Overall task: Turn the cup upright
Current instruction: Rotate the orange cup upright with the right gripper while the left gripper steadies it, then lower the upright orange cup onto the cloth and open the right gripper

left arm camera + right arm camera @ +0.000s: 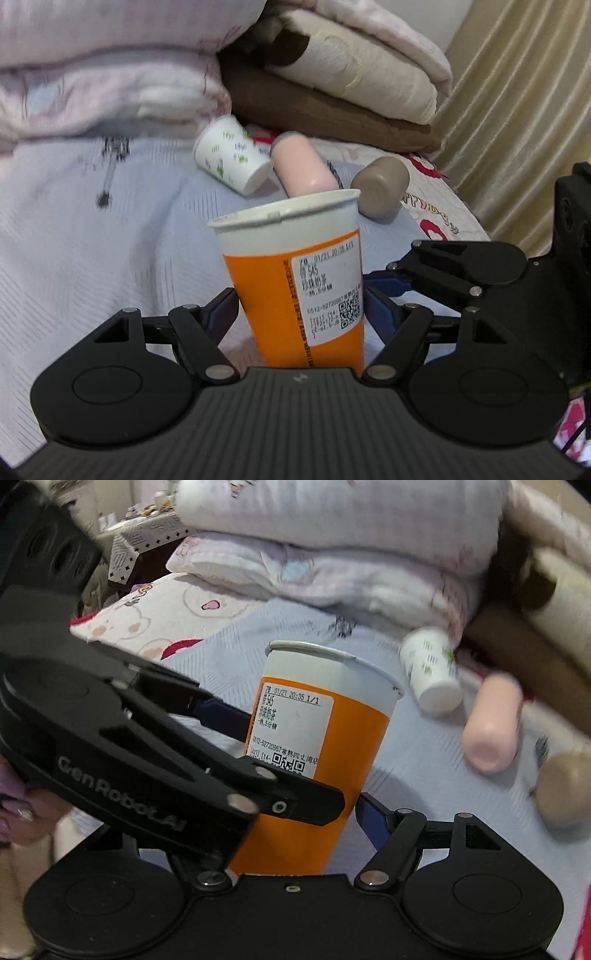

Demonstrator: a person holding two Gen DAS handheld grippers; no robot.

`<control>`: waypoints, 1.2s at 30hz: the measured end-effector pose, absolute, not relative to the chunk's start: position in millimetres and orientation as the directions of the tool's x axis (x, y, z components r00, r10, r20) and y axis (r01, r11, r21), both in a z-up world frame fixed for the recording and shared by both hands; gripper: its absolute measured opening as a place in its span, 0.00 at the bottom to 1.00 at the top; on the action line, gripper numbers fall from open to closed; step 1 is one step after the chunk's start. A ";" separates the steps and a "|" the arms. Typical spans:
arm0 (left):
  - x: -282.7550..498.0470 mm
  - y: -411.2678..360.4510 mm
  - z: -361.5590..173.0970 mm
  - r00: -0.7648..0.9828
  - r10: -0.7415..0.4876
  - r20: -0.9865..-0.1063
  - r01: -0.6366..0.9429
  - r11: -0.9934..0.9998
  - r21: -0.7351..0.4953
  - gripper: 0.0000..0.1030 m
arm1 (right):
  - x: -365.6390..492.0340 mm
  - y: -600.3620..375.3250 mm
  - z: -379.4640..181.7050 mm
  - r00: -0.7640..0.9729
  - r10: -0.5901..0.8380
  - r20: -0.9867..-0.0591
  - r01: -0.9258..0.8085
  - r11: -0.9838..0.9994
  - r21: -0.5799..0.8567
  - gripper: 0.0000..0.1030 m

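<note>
An orange and white paper cup (295, 280) with a printed label stands nearly upright, mouth up, on the pale blue bedspread (110, 266). My left gripper (301, 310) is closed around its lower body, blue pads on both sides. The right gripper's fingers (388, 284) reach in from the right and touch the cup. In the right wrist view the same cup (317, 738) sits between my right gripper's pads (373, 819), with the left gripper (184, 760) crossing in front from the left.
Three cups lie on their sides behind: a white one with green marks (232, 155), a pink one (303, 168), a brown one (380, 188). Folded quilts (110, 74) and a brown pillow (332, 110) are stacked at the back. A curtain (517, 110) hangs on the right.
</note>
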State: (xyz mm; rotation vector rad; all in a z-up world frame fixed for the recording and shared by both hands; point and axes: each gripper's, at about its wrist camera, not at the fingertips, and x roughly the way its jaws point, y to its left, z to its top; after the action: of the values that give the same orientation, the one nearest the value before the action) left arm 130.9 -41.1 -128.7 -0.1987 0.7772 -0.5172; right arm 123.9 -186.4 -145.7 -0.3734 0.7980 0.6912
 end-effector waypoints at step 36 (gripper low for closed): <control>154.9 -59.9 -123.9 0.747 -0.412 -0.521 0.427 0.899 -0.098 0.69 | 183.5 -177.8 -179.4 0.755 0.449 -0.478 -0.604 0.759 -0.241 0.74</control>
State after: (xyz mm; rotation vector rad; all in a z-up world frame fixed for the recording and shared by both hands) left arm 154.9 -59.9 -123.9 0.0276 0.5632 -0.4592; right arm 183.5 -177.8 -179.4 -0.4000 0.4112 0.5915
